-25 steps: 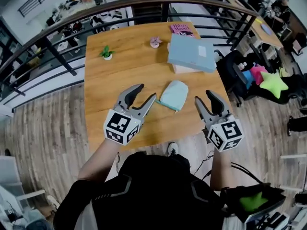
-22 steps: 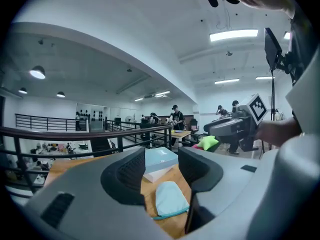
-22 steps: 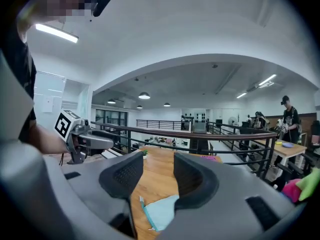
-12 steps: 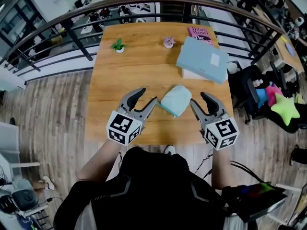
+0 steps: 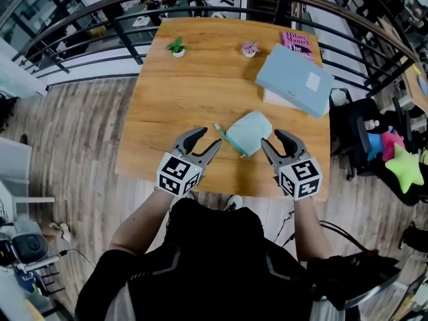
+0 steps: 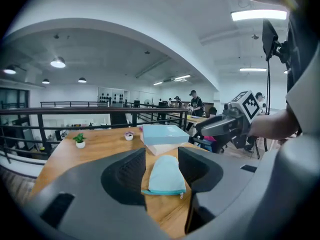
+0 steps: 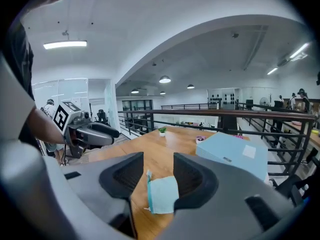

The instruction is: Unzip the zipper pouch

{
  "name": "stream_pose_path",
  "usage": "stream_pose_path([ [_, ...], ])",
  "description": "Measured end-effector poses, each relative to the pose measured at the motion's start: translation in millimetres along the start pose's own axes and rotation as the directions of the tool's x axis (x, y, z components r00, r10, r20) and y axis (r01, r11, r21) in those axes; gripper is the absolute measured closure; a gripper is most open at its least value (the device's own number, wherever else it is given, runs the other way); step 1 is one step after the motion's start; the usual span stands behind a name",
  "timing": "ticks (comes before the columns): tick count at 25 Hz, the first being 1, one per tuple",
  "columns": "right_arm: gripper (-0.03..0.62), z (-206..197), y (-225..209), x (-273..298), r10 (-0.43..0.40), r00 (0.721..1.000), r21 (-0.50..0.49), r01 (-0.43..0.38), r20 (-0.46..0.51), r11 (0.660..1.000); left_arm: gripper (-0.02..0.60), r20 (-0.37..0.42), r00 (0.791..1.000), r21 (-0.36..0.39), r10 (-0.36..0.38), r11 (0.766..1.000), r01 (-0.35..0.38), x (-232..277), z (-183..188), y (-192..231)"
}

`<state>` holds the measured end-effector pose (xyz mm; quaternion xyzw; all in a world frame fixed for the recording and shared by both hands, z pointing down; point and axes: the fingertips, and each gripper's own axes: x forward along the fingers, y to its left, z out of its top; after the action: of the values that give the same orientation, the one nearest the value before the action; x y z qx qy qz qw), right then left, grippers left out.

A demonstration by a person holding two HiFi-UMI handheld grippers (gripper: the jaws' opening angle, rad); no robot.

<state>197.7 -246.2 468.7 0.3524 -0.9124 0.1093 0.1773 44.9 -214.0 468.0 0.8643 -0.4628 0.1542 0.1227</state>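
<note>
Looking across the wooden table (image 5: 194,92), we are seeing a small potted plant (image 5: 177,47) and a little pink ornament (image 5: 249,49) sitting by the far edge. A pink book (image 5: 294,42) is lying at the far right corner, and a pale blue book (image 5: 294,80) is resting on a white one just nearer to us. A dark railing (image 5: 134,5) is curving round the table's far side. None of these is crowding the pale blue pouch (image 5: 246,132), which is lying flat close to the near edge, right of the middle, its teal zipper (image 5: 229,140) running along the side facing the left tongs (image 5: 208,138).

We are holding both tongs over the near edge, one on each side of the pouch. The left tongs are gaping wide, gripping nothing, their tips just short of the zipper. The right tongs (image 5: 271,139) are likewise spread apart and empty, pointing at the pouch without touching it.
</note>
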Motion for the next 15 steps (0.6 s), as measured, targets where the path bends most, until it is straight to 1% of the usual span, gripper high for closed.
stream_pose_path([
  [3, 0.399, -25, -1, 13, 0.027, 0.998, -0.033, -0.029, -0.061, 0.999, 0.362, -0.05, 0.998, -0.048, 0.026, 0.998, -0.029, 4, -27, -1],
  [6, 0.401, -53, -3, 30, 0.047, 0.993, -0.045, -0.052, -0.106, 0.998, 0.362, -0.096, 0.995, -0.069, 0.017, 0.997, -0.024, 8, -51, -5],
  [10, 0.401, -90, -1, 45, 0.081, 0.983, -0.078, -0.095, -0.162, 0.992, 0.362, -0.12, 0.993, -0.109, 0.013, 0.994, -0.026, 10, -77, -12],
  [15, 0.408, -135, 7, 66, 0.125, 0.958, -0.082, -0.151, -0.258, 0.985, 0.362, -0.171, 0.985, -0.105, 0.027, 0.994, -0.045, 18, -108, -14],
])
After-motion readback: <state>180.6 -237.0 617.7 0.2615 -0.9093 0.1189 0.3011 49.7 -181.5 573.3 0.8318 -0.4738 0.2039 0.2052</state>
